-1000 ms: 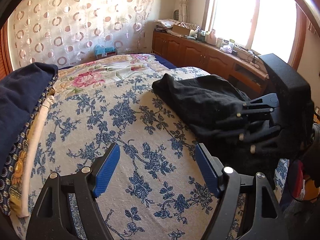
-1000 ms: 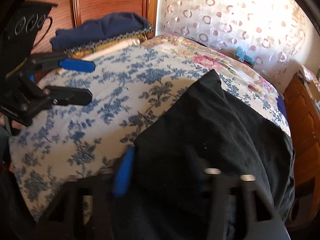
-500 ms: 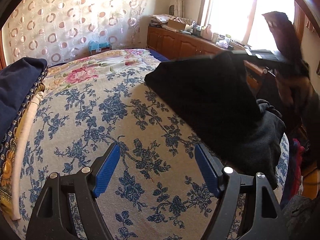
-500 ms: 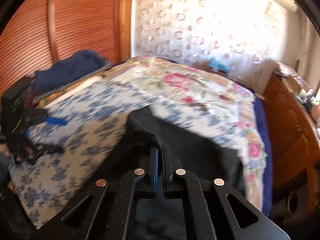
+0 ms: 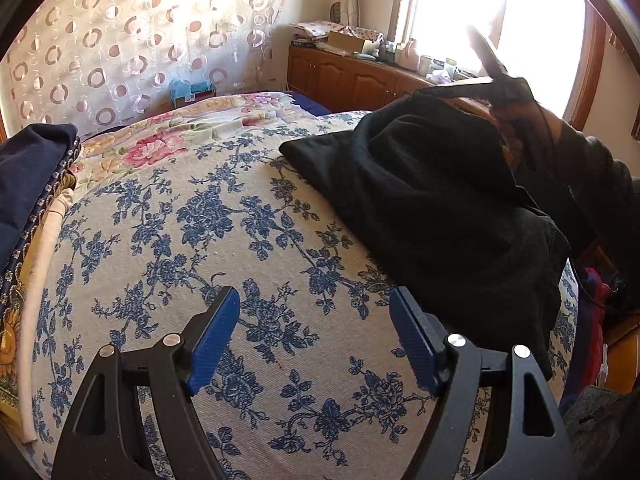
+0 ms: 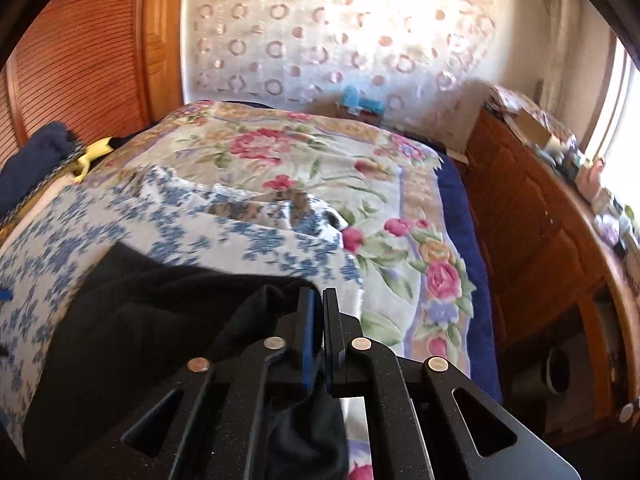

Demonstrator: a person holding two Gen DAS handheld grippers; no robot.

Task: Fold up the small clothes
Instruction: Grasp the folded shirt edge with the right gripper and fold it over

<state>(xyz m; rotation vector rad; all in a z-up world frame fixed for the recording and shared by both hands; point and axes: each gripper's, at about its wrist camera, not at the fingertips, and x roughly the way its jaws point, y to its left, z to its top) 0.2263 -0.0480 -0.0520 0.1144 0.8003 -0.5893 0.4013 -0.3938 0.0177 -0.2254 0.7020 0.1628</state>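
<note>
A black garment (image 5: 432, 200) lies on the right side of the bed on a blue-flowered sheet (image 5: 224, 240). My left gripper (image 5: 314, 340) is open and empty, low over the sheet just left of the garment's near edge. My right gripper (image 6: 318, 312) is shut on an edge of the black garment (image 6: 168, 320) and lifts it above the bed. From the left wrist view the right gripper (image 5: 500, 80) appears blurred, holding the raised cloth up at the far right.
A folded navy blanket (image 5: 28, 176) and patterned bedding are stacked along the bed's left edge. A pink-flowered quilt (image 6: 320, 168) covers the far end. A wooden cabinet (image 5: 352, 76) with clutter runs under the window on the right. Red clothes (image 5: 596, 320) lie off the bed's right side.
My right gripper closed on the black garment's edge and has lifted it up and toward the far end of the bed. My left gripper stayed open, barely moving.
</note>
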